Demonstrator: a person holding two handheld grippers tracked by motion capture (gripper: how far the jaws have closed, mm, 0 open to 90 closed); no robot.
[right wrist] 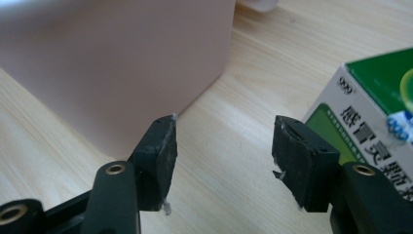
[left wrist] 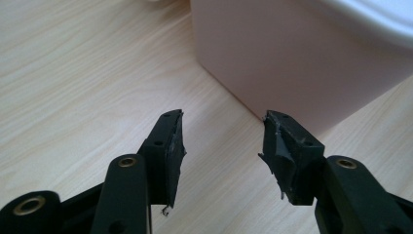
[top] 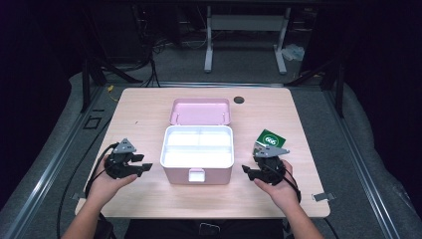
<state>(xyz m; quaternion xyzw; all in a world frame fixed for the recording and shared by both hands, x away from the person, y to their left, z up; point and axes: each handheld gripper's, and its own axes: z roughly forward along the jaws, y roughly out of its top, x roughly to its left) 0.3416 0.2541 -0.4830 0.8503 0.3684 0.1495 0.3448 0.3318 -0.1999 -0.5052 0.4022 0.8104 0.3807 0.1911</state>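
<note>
The left tongs [top: 142,168] sit just left of the pink box [top: 197,174], jaws apart and empty, pointing toward it. The right tongs [top: 249,172] sit just right of the box, jaws likewise apart and empty. Both forearms reach in low.

Pink box [top: 197,169] blocks the table [top: 149,107] centre (lid up); green carton [top: 269,140] crowds its right flank

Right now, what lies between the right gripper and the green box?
Nothing: in the right gripper view only bare table lies between the open right gripper and the green box, which sits just beyond its jaw.
</note>
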